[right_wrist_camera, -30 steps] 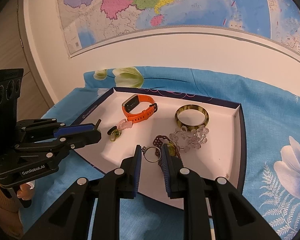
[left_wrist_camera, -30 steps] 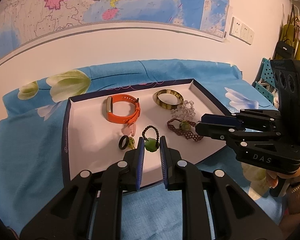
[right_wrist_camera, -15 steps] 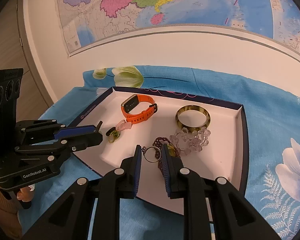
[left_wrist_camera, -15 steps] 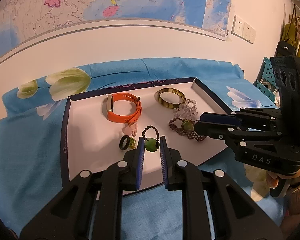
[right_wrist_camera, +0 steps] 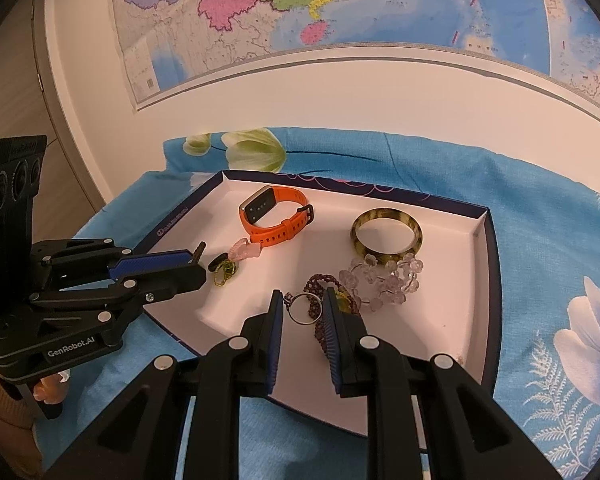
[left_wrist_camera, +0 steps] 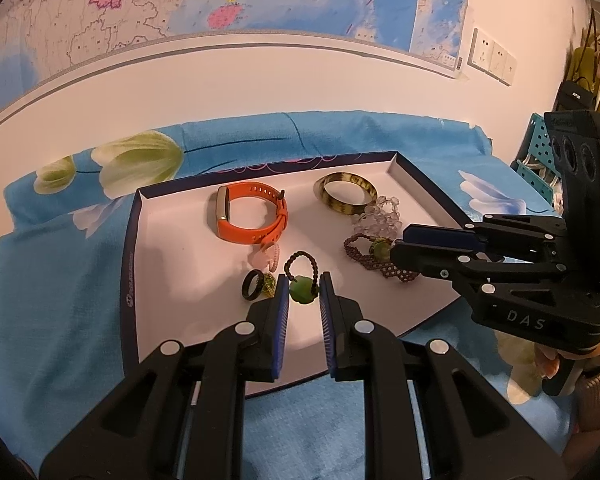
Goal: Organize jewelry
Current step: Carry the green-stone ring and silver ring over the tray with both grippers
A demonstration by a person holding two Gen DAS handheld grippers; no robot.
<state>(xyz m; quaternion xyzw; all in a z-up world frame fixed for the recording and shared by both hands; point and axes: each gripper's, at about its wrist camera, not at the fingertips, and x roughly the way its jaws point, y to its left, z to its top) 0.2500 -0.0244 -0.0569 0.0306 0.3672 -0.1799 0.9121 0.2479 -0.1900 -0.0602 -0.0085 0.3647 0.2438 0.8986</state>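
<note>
A white tray (left_wrist_camera: 130, 264) with a dark blue rim holds the jewelry. My left gripper (left_wrist_camera: 303, 280) hangs over the tray's near edge, shut on a green bead pendant (left_wrist_camera: 303, 291) whose dark cord loop (left_wrist_camera: 300, 258) sticks out past the tips. My right gripper (right_wrist_camera: 302, 296) is shut on a thin silver ring (right_wrist_camera: 300, 311), just above a maroon braided bracelet (right_wrist_camera: 315, 286). Also in the tray are an orange watch band (left_wrist_camera: 252, 216), a tortoiseshell bangle (left_wrist_camera: 346, 194), a clear crystal bracelet (right_wrist_camera: 384, 280), a black ring (left_wrist_camera: 253, 285) and a pink piece (left_wrist_camera: 268, 258).
The tray sits on a blue floral cloth (left_wrist_camera: 52, 280) against a white wall with a map (right_wrist_camera: 340, 8). A teal perforated rack (left_wrist_camera: 540, 160) and hanging bags (left_wrist_camera: 580, 88) stand to the right. A person's hand (right_wrist_camera: 48, 390) grips the left tool.
</note>
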